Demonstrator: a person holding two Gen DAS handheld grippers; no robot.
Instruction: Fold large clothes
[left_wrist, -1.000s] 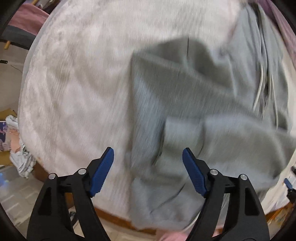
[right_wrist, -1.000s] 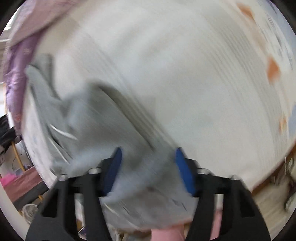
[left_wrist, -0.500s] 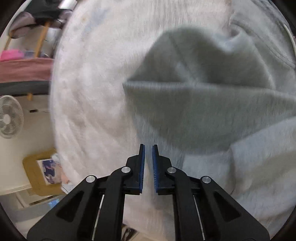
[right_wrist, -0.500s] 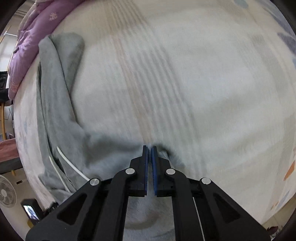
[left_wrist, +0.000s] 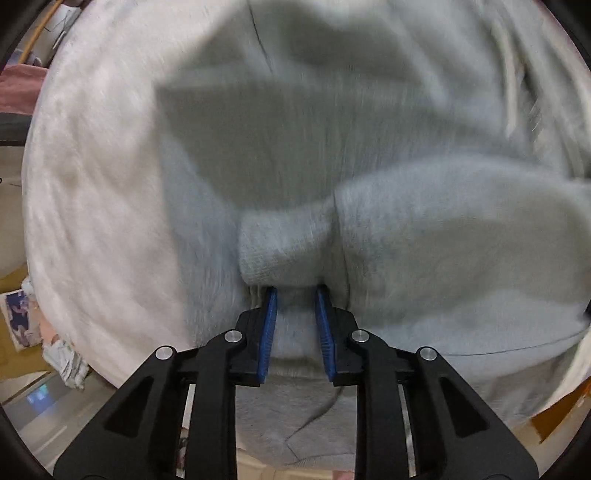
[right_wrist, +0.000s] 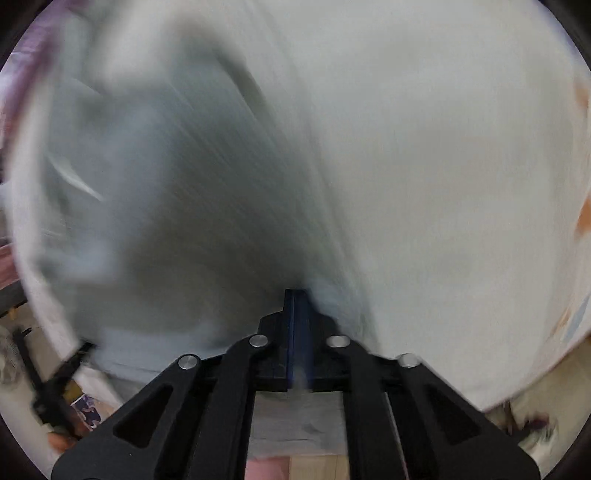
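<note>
A pale bed (left_wrist: 85, 206) fills both views, and on it lies a crumpled grey sweatshirt (left_wrist: 406, 155), soft and fleecy, thrown into thick folds with a white drawcord (right_wrist: 79, 184) showing in the blurred right view. Its ribbed cuff (left_wrist: 280, 251) is bunched into a short roll at the end of a sleeve. The left hand-held gripper (left_wrist: 295, 295) grasps the cloth just below that cuff; its jaws have just widened a little around the fabric. The right hand-held gripper (right_wrist: 298, 295) is clenched on an edge of the grey sweatshirt.
</note>
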